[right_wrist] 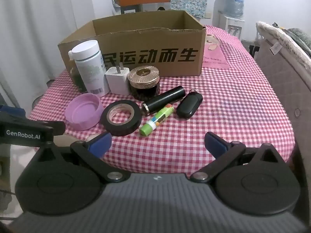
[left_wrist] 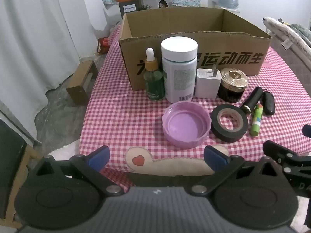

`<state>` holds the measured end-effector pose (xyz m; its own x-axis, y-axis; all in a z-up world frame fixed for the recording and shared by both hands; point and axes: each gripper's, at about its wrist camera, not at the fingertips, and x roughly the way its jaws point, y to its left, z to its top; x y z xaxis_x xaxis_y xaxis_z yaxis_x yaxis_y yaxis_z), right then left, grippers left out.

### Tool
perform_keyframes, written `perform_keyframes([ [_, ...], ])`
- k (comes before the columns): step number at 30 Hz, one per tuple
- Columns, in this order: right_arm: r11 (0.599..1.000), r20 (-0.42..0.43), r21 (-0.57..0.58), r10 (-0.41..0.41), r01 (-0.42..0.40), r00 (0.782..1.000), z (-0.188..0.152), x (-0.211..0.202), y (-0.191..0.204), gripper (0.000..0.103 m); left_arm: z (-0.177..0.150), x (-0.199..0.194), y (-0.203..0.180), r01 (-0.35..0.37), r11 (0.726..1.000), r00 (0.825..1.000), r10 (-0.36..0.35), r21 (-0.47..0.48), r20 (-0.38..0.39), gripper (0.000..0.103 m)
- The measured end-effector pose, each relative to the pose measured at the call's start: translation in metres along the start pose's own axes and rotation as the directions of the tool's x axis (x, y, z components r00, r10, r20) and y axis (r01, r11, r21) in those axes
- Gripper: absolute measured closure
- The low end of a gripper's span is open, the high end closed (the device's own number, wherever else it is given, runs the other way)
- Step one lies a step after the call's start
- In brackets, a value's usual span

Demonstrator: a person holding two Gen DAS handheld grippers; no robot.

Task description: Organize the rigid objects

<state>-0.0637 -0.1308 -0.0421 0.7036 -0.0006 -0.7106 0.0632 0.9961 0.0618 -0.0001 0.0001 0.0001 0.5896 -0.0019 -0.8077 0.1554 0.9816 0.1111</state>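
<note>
Purple plastic, the lid point(left_wrist: 186, 124) lies just ahead of the left gripper point(left_wrist: 157, 158), whose jaws stand wide apart and empty; it looks light and stiff, best pinched across its rim. Beyond it stand a dropper bottle point(left_wrist: 153, 77), probably fragile glass, and a white-capped bottle point(left_wrist: 179, 68) against the cardboard box point(left_wrist: 194, 38).

From the right wrist, the right gripper point(right_wrist: 158, 145) is likewise spread and holding nothing. Ahead and left lie the tape roll point(right_wrist: 121, 117), glue stick point(right_wrist: 157, 122), black tube point(right_wrist: 165, 100) and key fob point(right_wrist: 189, 104), all rigid; the round ones may slip, so grip across their middles.
</note>
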Motion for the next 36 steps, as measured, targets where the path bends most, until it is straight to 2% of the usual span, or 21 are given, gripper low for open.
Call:
perform_keyframes([
  [18, 1.000, -0.005, -0.004, 0.000, 0.000, 1.000, 0.0012, -0.0005, 0.0089, 0.001, -0.0043, 0.0031, -0.0018, -0.003, 1.000, 1.000, 0.004, 0.011, -0.006, 0.000],
  [36, 1.000, -0.005, -0.004, 0.008, -0.008, 1.000, 0.0028, -0.0022, 0.0005, 0.001, -0.0020, 0.0021, -0.0014, -0.008, 1.000, 1.000, 0.008, 0.012, -0.006, 0.000],
])
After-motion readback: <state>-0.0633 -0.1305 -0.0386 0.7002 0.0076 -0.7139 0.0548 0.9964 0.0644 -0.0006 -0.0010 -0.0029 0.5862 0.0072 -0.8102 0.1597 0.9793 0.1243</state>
